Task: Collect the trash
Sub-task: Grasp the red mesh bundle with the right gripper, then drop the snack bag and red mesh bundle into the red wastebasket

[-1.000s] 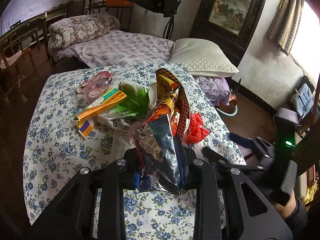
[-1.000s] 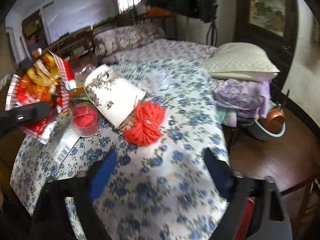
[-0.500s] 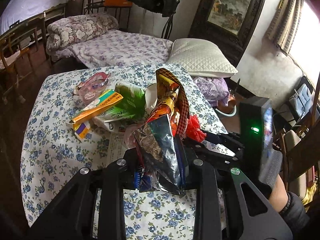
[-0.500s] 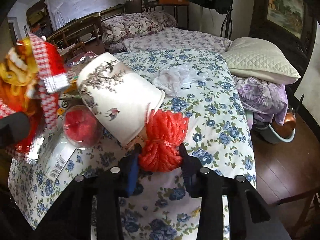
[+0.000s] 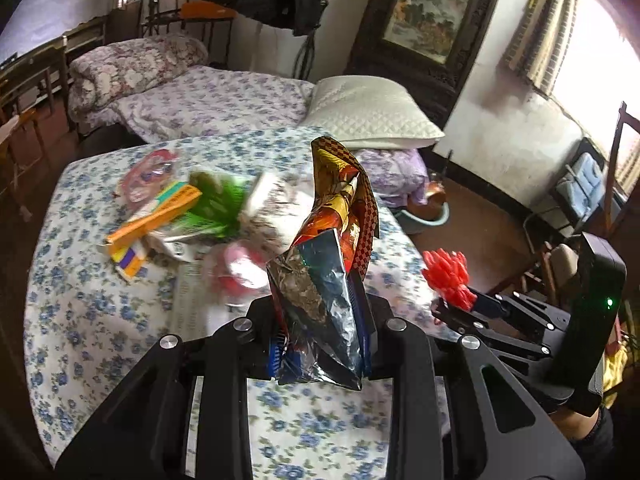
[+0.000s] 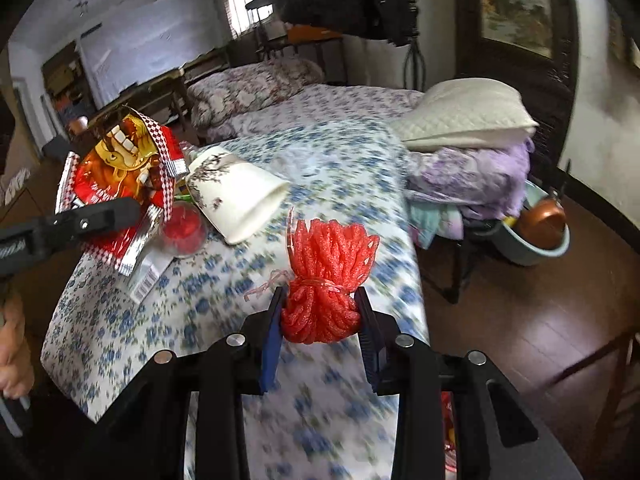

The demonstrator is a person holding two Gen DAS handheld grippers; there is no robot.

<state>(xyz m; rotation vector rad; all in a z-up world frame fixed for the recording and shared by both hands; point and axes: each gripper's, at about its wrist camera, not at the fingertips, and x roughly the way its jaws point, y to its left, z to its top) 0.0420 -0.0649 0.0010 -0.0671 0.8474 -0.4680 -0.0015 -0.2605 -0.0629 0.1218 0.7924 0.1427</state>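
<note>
One red foam net bundle point(image 6: 326, 280), clamped at its tied waist by the right gripper point(image 6: 320, 328), held above the floral tablecloth point(image 6: 352, 160). One crumpled snack bag point(image 5: 320, 280) pinched upright in the left gripper point(image 5: 320, 344). On the table: one paper cup point(image 6: 236, 196), one orange box point(image 5: 160, 216), one green wrapper point(image 5: 216, 208).

Both views look forward along their own tongs, slightly downward over the floral-clothed bench point(image 5: 92, 344) toward the bed point(image 5: 216, 104) and far wall. The left wrist view sits close behind the snack bag point(image 5: 320, 304), facing bench centre. The right wrist view looks from the bench's right side. Both share the bench, paper cup point(image 6: 236, 196), white pillow point(image 6: 468, 116) and each other's tongs.
</note>
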